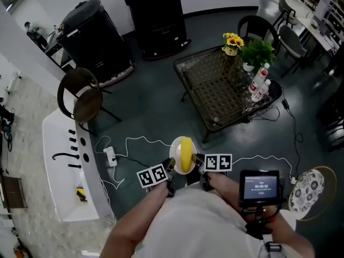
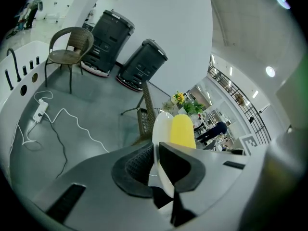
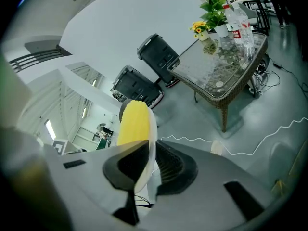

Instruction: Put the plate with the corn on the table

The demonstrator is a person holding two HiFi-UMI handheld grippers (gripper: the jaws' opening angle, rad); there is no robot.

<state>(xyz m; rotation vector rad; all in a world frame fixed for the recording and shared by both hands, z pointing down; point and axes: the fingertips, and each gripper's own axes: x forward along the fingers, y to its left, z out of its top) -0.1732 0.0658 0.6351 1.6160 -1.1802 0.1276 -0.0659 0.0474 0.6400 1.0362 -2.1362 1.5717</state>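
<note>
So the plate (image 1: pixel 174 152) with the corn (image 1: pixel 186 155) is up in the air near the person, rim pinched between the left gripper (image 1: pixel 171 171) and right gripper (image 1: pixel 199 165), table (image 1: pixel 209 85) well off to the far right, so setting it down isn't done yet.

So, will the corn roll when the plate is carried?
Probably it can: the corn looks round and seems loose on the smooth plate. The left gripper and right gripper pinch opposite edges, so a level plate should likely keep it.
</note>
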